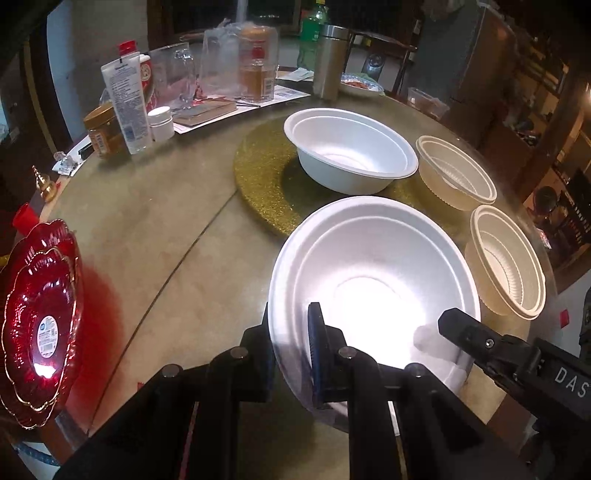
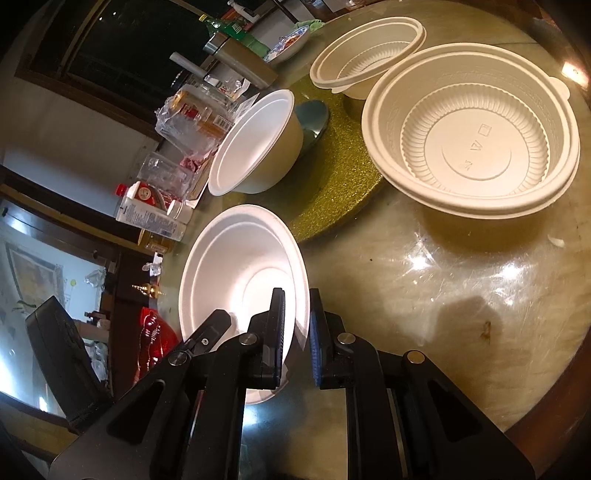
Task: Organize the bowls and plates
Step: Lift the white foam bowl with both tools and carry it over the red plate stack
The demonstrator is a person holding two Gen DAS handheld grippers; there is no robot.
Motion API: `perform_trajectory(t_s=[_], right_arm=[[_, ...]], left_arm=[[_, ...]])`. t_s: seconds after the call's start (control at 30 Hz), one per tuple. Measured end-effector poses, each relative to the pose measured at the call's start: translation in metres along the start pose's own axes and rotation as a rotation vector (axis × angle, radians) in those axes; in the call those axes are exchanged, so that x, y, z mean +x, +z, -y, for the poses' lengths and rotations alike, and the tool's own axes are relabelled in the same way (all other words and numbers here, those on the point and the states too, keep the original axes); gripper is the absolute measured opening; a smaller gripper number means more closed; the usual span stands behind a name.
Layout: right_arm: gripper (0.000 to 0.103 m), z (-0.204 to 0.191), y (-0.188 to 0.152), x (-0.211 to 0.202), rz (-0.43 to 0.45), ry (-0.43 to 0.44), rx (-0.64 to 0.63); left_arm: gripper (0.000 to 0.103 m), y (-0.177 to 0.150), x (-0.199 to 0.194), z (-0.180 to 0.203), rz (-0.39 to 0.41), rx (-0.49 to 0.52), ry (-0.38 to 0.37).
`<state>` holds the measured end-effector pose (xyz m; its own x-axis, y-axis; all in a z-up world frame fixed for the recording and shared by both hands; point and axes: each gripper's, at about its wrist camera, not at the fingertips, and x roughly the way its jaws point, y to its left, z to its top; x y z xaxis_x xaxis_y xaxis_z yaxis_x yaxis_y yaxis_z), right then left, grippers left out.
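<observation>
Your left gripper (image 1: 291,343) is clamped on the near rim of a white foam bowl (image 1: 373,273), one finger outside the wall and one inside; your right gripper (image 2: 297,332) is closed on the same bowl's rim from the opposite side, its black body entering the left view at lower right. The bowl sits at the near part of the round table (image 1: 155,236), just touching the edge of a gold glitter mat (image 1: 258,173). A second white foam bowl (image 1: 351,151), smooth and deep with a stepped rim, stands on that mat directly beyond the held one. To your right stand two cream plastic bowls with ribbed inner walls and flanged rims: the nearer one (image 2: 472,136) rests on bare tabletop, the farther one (image 2: 365,59) partly on the mat, their rims close together. At the far left edge, two red scalloped glass plates (image 1: 40,317) with gold trim lie stacked, a label on the top one, well apart from the bowls. The back of the table is crowded: a white squeeze tube (image 1: 123,103), a small white jar (image 1: 160,122), a gold-lidded jar (image 1: 103,129), clear plastic packaging (image 1: 221,62), a steel flask (image 1: 328,59) and a green bottle (image 1: 314,26). The tabletop is glossy, scuffed and reflective.
</observation>
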<state>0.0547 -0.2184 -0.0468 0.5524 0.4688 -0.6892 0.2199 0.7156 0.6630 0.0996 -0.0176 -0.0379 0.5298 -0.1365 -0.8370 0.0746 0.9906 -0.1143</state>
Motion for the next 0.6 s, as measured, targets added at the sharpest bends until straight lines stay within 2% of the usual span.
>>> perform_trajectory(t_s=[0.6], right_arm=[[0.007,-0.033,-0.015,-0.009,-0.002,0.034,-0.072]], left_arm=[[0.013,-0.005,-0.033,-0.028,0.056,-0.045,0.001]])
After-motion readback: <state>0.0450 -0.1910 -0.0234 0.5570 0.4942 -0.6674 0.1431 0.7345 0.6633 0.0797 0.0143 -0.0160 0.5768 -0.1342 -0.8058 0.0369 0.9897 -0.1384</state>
